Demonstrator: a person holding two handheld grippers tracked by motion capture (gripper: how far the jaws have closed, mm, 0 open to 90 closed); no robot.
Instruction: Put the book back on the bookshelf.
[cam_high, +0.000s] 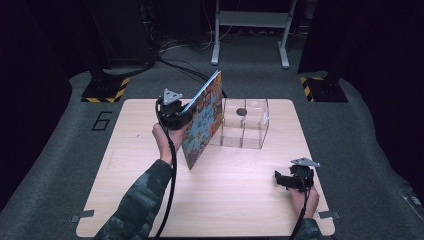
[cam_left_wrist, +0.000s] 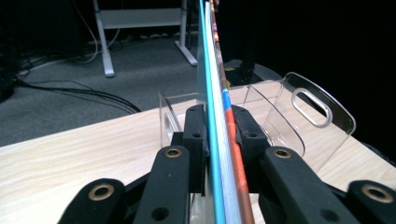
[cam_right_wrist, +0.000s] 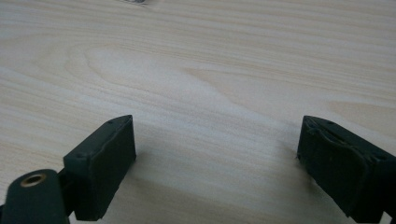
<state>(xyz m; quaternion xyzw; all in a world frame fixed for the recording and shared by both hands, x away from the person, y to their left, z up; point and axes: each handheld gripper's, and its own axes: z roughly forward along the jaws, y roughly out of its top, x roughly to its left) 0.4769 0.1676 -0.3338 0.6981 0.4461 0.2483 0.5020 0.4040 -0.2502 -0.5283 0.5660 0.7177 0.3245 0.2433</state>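
On table: left claw (cam_left_wrist: 219, 135) clamps book (cam_high: 204, 120); right claw (cam_right_wrist: 215, 154) spread wide, empty.

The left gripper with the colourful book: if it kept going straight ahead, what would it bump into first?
Probably the clear plastic organizer. The left gripper, clamped on the book, points right at its open compartments; depth is hard to judge, but nothing else lies between.

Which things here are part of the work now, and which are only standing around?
In use:
- left tongs, shut on the colourful book
- clear divided box beside the book, probably its goal

Standing by:
- right tongs, open, over bare table
- white metal stand on the floor
- floor cables
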